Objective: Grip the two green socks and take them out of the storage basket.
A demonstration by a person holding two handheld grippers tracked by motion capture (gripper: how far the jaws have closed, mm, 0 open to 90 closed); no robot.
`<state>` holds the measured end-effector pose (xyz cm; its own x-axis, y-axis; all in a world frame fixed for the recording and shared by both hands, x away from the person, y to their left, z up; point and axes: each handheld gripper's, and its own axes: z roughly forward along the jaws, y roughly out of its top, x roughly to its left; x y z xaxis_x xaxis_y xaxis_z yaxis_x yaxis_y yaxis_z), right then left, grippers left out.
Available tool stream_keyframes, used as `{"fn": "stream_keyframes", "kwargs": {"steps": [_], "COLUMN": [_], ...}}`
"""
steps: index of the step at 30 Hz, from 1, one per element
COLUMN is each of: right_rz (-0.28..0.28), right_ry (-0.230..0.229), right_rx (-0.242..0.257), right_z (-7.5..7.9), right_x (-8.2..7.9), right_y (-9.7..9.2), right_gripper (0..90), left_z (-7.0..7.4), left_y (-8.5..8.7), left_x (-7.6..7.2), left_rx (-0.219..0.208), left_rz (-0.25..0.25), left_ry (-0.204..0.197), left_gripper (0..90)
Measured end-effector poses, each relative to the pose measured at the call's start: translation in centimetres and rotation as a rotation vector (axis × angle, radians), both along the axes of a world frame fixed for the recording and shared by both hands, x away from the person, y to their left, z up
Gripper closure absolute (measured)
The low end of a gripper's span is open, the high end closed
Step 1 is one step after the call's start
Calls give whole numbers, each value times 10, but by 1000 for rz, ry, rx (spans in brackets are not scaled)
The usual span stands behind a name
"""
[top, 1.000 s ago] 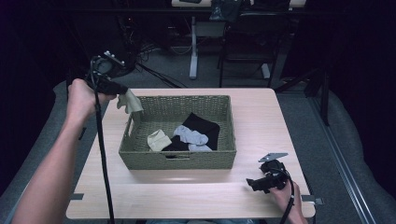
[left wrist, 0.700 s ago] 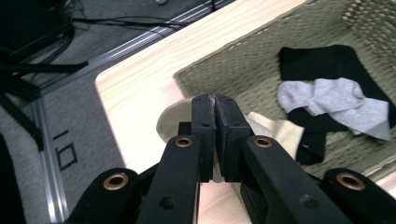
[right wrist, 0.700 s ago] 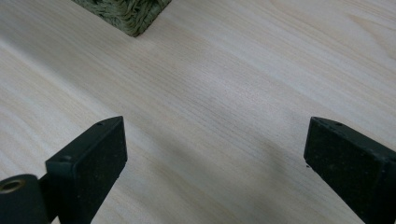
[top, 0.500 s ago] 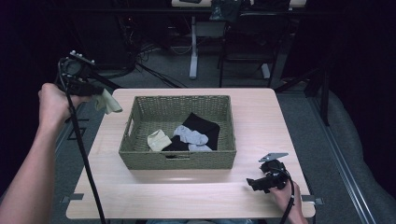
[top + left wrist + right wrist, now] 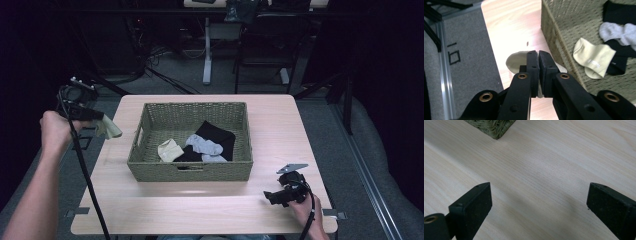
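A dim recording lab: pale wooden desk (image 5: 280, 120) on grey carpet (image 5: 320, 115), tangled black cables (image 5: 150, 55) and metal equipment stands (image 5: 207, 50) behind.

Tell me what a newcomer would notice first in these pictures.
Mid-table, the olive woven rectangular basket holding loose black, grey and cream socks. Next, the left gripper clamped on a pale cream sock over the wooden table's left edge. The right gripper rests open near the front right corner.

Lit tabletop (dark, murky surroundings)
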<state>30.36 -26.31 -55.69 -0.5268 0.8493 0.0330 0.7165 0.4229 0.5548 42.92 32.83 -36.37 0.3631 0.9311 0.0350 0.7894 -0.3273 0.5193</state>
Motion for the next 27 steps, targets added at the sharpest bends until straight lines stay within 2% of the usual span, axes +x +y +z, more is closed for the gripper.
{"fn": "stream_keyframes", "kwargs": {"steps": [3, 4, 5, 9, 11, 27], "right_rz": [-1, -1, -3, -3, 2, 6], "right_ry": [0, 0, 3, 1, 1, 3], "right_rx": [6, 6, 9, 19, 7, 7], "right_z": [-1, -1, -1, -1, -1, -1], "right_x": [0, 0, 0, 0, 0, 0], "right_y": [0, 0, 0, 0, 1, 1], "right_gripper": [56, 56, 56, 57, 57, 57], "left_z": [-13, -13, -24, -43, -54, -108], "left_y": [2, 2, 2, 2, 2, 14], "left_x": [2, 2, 3, 5, 5, 7], "left_rx": [3, 3, -4, -10, -9, -43], "left_rz": [6, 6, 11, 12, 8, 53], "left_ry": [18, 18, 36, 67, 79, 165], "left_gripper": [874, 873, 873, 873, 872, 872]}}
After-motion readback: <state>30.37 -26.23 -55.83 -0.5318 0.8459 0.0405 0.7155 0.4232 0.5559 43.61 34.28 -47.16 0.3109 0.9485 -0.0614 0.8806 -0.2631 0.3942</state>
